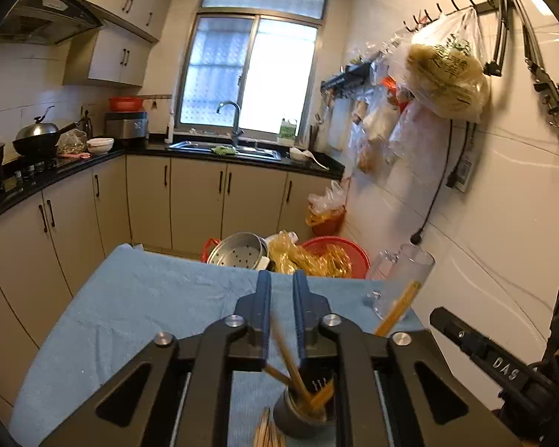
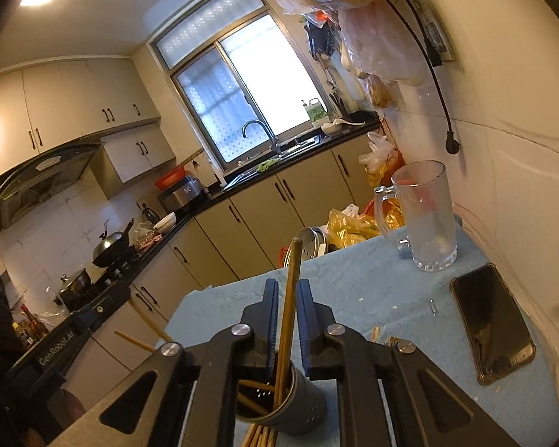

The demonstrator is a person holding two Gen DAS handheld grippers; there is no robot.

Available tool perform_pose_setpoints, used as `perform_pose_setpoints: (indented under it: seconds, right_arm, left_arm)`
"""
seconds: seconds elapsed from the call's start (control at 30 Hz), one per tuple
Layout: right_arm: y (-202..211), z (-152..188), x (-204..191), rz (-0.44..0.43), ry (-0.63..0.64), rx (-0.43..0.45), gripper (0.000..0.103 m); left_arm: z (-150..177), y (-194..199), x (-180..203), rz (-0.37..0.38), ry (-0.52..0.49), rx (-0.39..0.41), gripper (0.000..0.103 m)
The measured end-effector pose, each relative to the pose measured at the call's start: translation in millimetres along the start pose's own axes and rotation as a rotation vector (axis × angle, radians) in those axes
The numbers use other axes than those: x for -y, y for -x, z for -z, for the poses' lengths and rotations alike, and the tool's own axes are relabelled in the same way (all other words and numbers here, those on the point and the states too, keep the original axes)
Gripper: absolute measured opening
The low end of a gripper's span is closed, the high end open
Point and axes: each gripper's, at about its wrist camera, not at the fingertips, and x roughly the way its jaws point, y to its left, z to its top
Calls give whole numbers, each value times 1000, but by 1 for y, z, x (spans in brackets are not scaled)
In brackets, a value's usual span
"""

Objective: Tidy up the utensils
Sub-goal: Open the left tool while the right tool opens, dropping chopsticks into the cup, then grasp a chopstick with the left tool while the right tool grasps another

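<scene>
A dark grey perforated utensil cup (image 2: 292, 406) stands on the blue towel, holding several wooden chopsticks; it also shows in the left wrist view (image 1: 298, 411). More chopsticks (image 2: 259, 437) lie on the towel beside it. My right gripper (image 2: 287, 290) hovers over the cup with one upright chopstick (image 2: 290, 298) between its fingers, lower end in the cup. My left gripper (image 1: 281, 279) is above the cup, slightly parted, with a blurred chopstick (image 1: 285, 346) passing between its fingers near their base. Another chopstick (image 1: 397, 309) leans by the glass mug.
A clear glass mug (image 2: 425, 216) stands on the towel's far right near the wall. A black phone (image 2: 492, 320) lies on the towel (image 2: 372, 283) to the right. Beyond the table are a steamer pot (image 1: 238, 255), a red basket (image 1: 339, 257) and plastic bags. Bags hang on the right wall.
</scene>
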Motion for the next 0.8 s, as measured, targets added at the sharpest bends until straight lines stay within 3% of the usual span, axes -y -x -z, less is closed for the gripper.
perform_pose_setpoints:
  seconds: [0.1,0.27,0.43,0.63,0.8]
  right_arm:
    - [19,3,-5,-4,1,-6,23]
    - [54,23,-15,-11,33,-60,33]
    - [86,64,-22,-34,63,-142,35]
    - [82,116,-20,-54,57,-278,35]
    - [62,140,-24,-55,67,-386,35]
  left_arm:
    - [0,21,-4,7,3,8,56]
    - [9,68,-18,-15,-14,-25,58]
    - [39,103,-55,-48,47,-150,58]
    - [90,101,-81,-77,87,-309,58]
    - [111,80,-83,-29,91,-417,58]
